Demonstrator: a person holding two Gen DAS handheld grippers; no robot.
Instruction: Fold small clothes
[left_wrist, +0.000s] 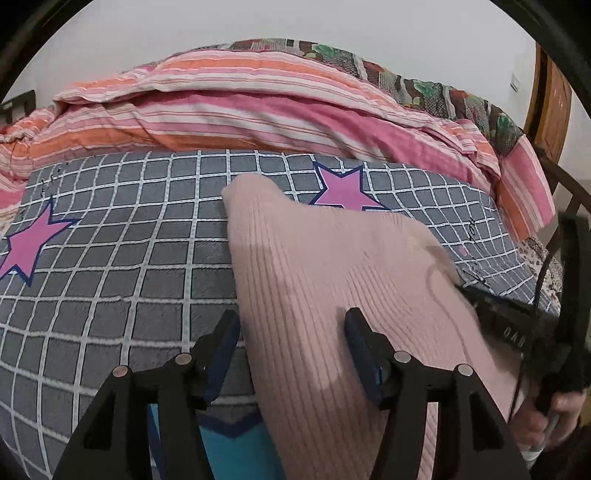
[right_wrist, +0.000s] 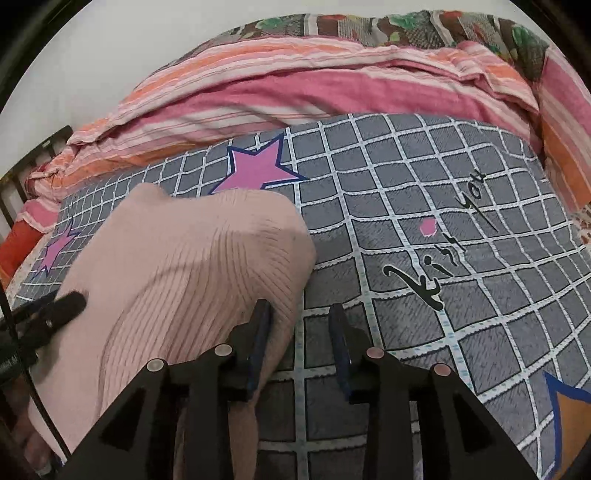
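Pink top lay on grid blanket, long axis running away from me. L tongs part open, straddling its left edge, pads not pinching. R tongs narrower, empty, just off its right edge; L nearer for next grab.

The pale pink garment is a soft ribbed knit, matt. The grey checked blanket beneath looks fleecy and short-piled. The striped quilt behind is crinkled woven cotton. Both grippers' fingers are matt black plastic with round metal studs.
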